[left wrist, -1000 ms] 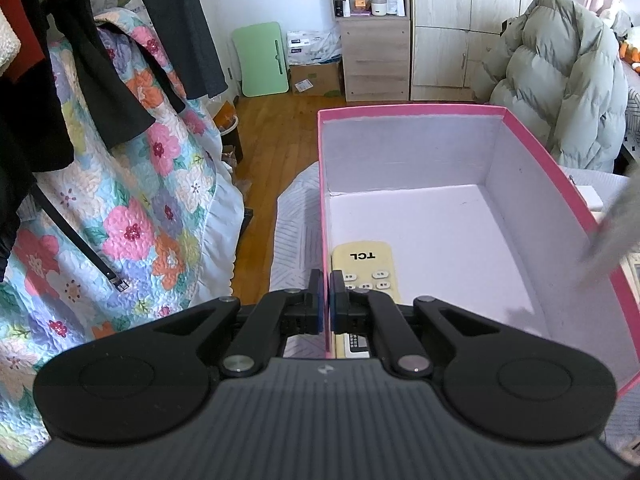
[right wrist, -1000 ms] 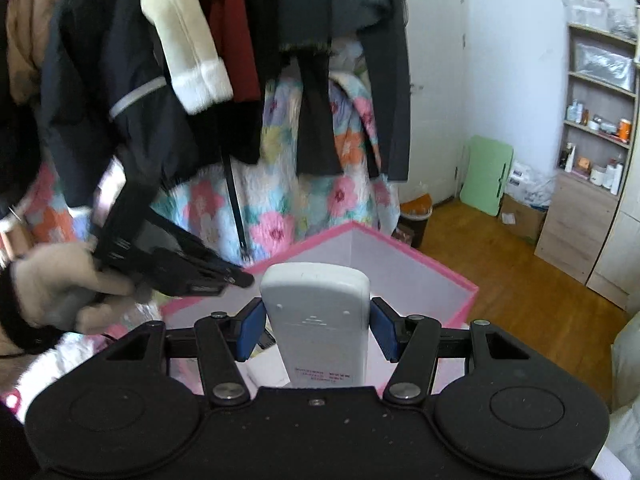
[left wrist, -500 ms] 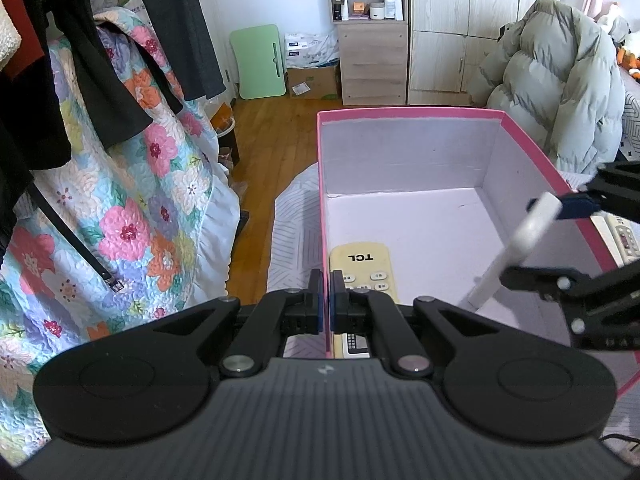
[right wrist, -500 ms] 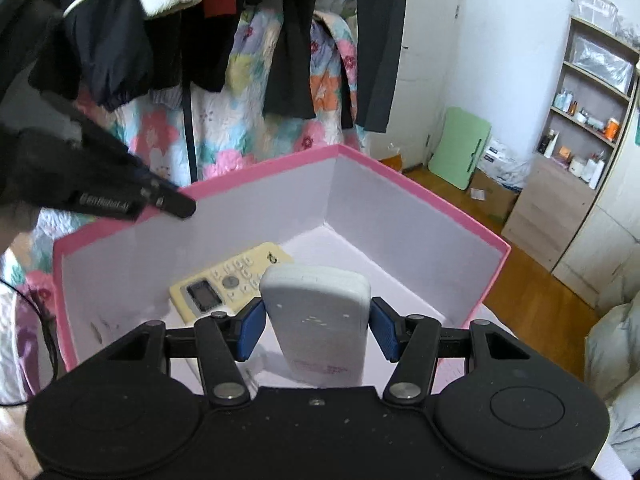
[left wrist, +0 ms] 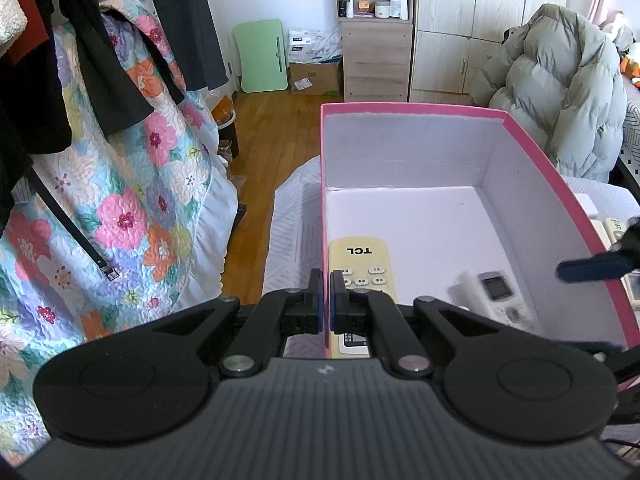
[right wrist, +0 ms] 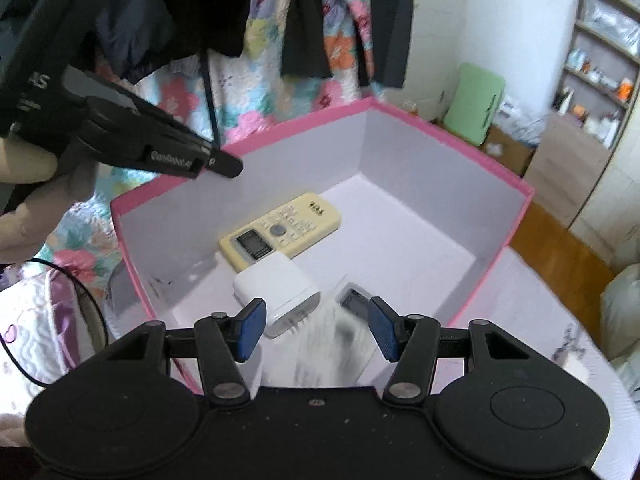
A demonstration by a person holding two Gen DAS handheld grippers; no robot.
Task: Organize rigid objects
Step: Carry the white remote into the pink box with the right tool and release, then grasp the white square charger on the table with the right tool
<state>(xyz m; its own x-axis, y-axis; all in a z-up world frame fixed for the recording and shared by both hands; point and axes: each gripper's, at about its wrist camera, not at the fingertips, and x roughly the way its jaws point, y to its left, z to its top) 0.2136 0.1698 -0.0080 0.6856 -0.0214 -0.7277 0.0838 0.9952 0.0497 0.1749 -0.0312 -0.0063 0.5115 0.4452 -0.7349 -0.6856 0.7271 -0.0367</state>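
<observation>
A pink box (left wrist: 412, 107) with white walls (right wrist: 420, 168) stands on a pale quilted surface. My left gripper (left wrist: 326, 296) is shut on its left wall; in the right wrist view its dark tip (right wrist: 224, 166) sits at that rim. A yellowish TCL remote (left wrist: 358, 256) (right wrist: 280, 230) lies on the box floor along that wall. My right gripper (right wrist: 316, 330) hangs open over the box. Below its pads a white remote (right wrist: 352, 304) (left wrist: 496, 294) is blurred, display up, free of both pads. Beside it is a white rounded block (right wrist: 276, 292); I cannot tell whether it belongs to the remote.
More remotes (left wrist: 616, 228) lie outside the box's right wall. A floral quilt (left wrist: 120, 208) and dark hanging clothes (right wrist: 304, 20) crowd the left side. A puffy grey jacket (left wrist: 560, 92) is behind the box. A hand (right wrist: 24, 168) holds the left gripper.
The right gripper came down over the box. The white remote that sat between its pads has dropped onto the box floor. The left gripper kept its hold on the wall.
</observation>
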